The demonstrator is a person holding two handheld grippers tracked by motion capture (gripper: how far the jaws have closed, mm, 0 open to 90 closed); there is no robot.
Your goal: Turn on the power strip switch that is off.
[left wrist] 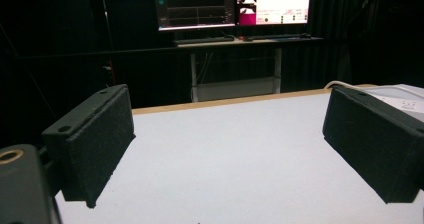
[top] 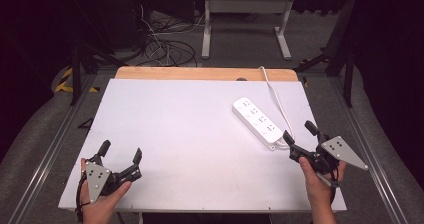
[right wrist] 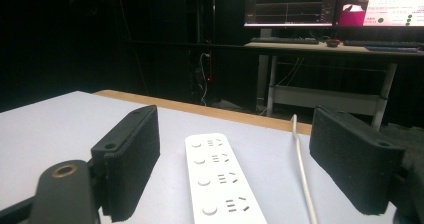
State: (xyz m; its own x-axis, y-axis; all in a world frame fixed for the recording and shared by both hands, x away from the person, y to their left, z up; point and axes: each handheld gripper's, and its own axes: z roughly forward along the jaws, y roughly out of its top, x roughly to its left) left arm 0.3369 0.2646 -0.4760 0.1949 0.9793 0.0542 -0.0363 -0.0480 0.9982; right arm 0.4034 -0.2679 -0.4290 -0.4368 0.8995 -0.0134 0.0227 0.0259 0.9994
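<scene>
Power strip (top: 257, 122) lies flat just ahead of our right gripper (top: 301, 135), whose wide-open jaws hold nothing; our left gripper (top: 121, 154) gapes empty too.

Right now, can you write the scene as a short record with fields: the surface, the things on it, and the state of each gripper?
surface: white table, wooden strip at its far edge
thing on it: white power strip, right of centre, lying flat
cord: white cord runs to the far edge
left gripper: open, holds nothing, near left corner
right gripper: open, holds nothing, just short of the power strip's near end
background: lit monitors on a desk
</scene>
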